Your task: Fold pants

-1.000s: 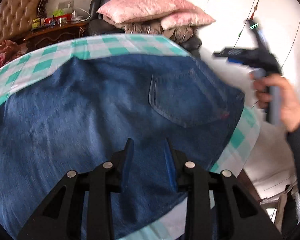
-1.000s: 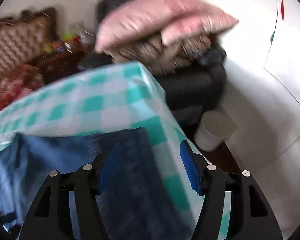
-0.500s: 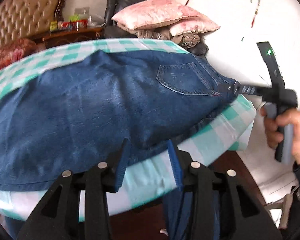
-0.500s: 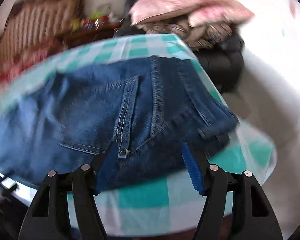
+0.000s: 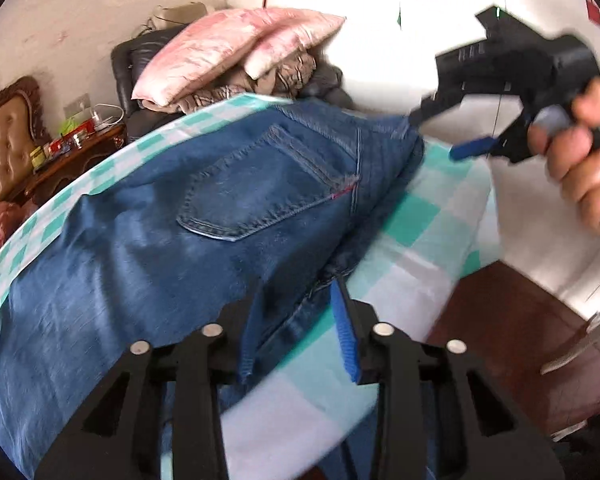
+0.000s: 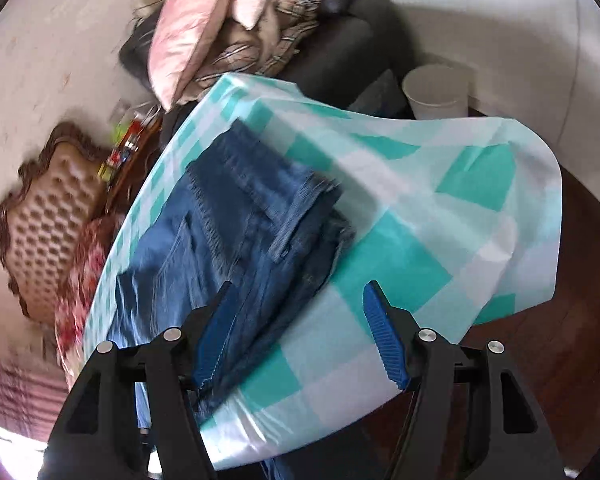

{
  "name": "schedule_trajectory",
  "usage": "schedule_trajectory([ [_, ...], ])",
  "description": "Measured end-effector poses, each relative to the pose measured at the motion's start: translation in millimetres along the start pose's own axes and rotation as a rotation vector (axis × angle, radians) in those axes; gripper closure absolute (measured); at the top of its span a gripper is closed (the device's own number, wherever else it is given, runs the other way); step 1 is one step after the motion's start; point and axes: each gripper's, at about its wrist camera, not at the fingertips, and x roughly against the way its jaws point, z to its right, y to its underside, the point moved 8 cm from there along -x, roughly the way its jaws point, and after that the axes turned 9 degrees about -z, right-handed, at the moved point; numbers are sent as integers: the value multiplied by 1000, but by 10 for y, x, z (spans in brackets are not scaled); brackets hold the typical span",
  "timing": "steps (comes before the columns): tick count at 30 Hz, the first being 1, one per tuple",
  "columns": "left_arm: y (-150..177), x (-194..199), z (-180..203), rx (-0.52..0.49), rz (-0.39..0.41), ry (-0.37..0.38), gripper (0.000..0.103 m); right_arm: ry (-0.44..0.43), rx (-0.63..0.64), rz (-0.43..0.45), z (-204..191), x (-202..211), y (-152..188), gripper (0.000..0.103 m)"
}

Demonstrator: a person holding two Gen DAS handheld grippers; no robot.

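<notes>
Over on the left, the blue jeans (image 5: 148,240) lie spread flat across the checked tablecloth (image 5: 428,216), back pocket (image 5: 256,196) facing up, the waistband end reaching toward the table's right-hand corner. Part of the denim drapes off the near edge, down below the tabletop.

Moving to the middle, the left gripper (image 5: 296,328) sits low at that near edge, its jaws narrow and having just been closing, with the seat seam and a fold of denim lying between them. From here I can't say the pads are actually pinching the cloth; it looks more like they straddle it.

Now to the right: the right gripper (image 5: 456,136) comes in at the waistband corner, a hand (image 5: 580,168) wrapped round its grip. In its own view the jaws stand wide, nothing between the pads (image 6: 384,340) but tablecloth, the jeans' edge just beside the left pad.

My read: both grippers are lining up for a lengthwise fold. To do it cleanly, each should bite all the layers at the edge, not just the top one, and stay clear of the tablecloth. Lift together and evenly, or the seam will skew.
</notes>
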Motion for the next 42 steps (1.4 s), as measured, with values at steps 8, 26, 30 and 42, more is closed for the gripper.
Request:
schedule_trajectory([
  [8, -33, 101, -86, 22, 26, 30, 102, -39, -22, -2, -106, -57, -157, 40],
  [26, 30, 77, -138, 9, -4, 30, 78, 16, -1, -24, -78, -96, -248, 84],
  [30, 44, 51, -162, 37, -1, 69, 85, 23, -5, -29, -59, -123, -245, 84],
  [42, -50, 413, -205, 4, 44, 53, 102, 12, 41, 0, -170, 140, -169, 94],
])
